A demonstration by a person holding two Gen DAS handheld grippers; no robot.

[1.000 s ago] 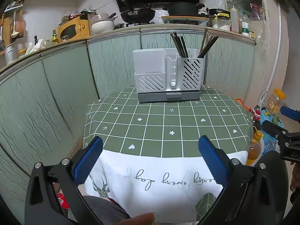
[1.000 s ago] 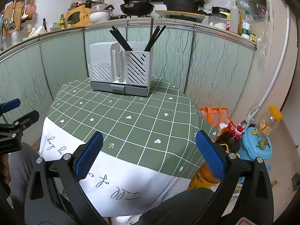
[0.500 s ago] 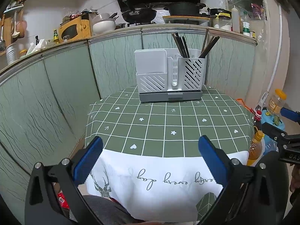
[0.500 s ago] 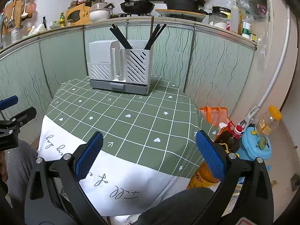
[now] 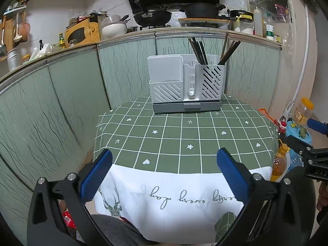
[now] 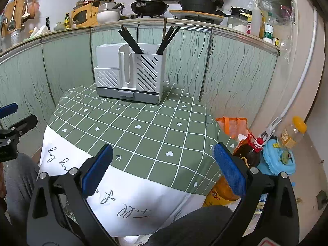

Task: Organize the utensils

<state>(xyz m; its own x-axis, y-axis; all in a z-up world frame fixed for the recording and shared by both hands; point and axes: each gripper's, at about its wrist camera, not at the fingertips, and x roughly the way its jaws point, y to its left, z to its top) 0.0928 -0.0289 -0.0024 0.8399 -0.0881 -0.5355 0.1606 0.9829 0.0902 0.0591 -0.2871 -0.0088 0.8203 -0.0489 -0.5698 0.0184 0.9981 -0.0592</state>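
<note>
A white slotted utensil holder (image 5: 185, 86) (image 6: 128, 75) on a grey base stands at the far edge of the table with the green checked cloth (image 5: 184, 137) (image 6: 131, 127). Several dark chopsticks (image 5: 197, 50) (image 6: 131, 41) lean out of its right compartment, in two bunches. My left gripper (image 5: 164, 174) hangs open at the near table edge, nothing between its blue pads. My right gripper (image 6: 162, 170) is open too, above the near right corner, empty. Each gripper shows at the edge of the other's view.
Oil bottles (image 6: 249, 151), a blue container (image 6: 276, 160) and an orange bag (image 6: 232, 125) crowd the floor right of the table. Green panelled counter fronts (image 5: 61, 102) wrap behind and to the left. A person's grey-trousered knees (image 6: 194, 225) sit under the near edge.
Both views have tilted slightly, so the holder sits a little lower and more to the right in the left view. Both grippers stay open and empty.
</note>
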